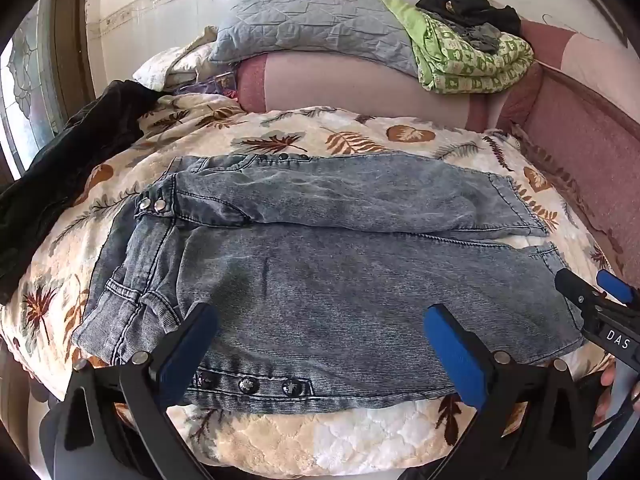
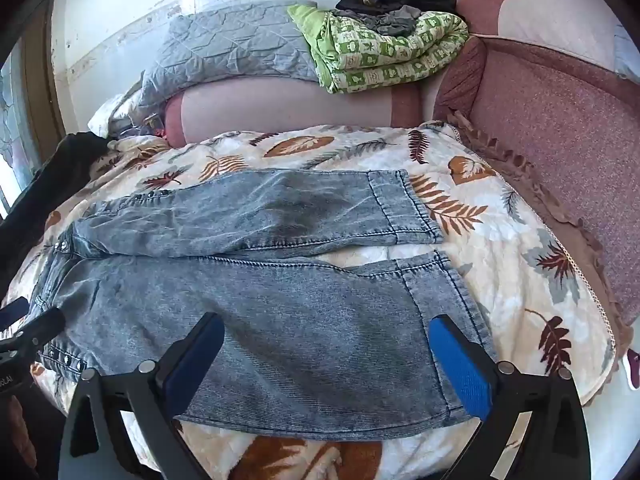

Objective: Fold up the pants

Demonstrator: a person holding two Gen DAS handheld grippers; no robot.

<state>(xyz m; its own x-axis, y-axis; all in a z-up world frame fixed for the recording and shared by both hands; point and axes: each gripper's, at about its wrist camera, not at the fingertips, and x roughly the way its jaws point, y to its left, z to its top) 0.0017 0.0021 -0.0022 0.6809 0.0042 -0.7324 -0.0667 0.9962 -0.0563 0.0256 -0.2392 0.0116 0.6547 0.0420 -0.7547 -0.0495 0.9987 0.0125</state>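
The pants (image 1: 320, 280) are lying lengthwise across both spread tools, the left tool (image 1: 320, 344) nearing the waistband, the right tool (image 2: 328, 356) nearing the cuffs.

Both views are lit brightly and evenly by daylight, which is admitted through a patterned glass window (image 1: 28, 92) at the left edge. Soft shadows are cast on the pants (image 1: 320, 264) near the bed's front edge. Glare is seen on the tiled wall (image 1: 192, 0). Straight lines are bent strongly toward the dark, vignetted corners. The nearby blue pads (image 2: 460, 364) are rendered slightly soft.
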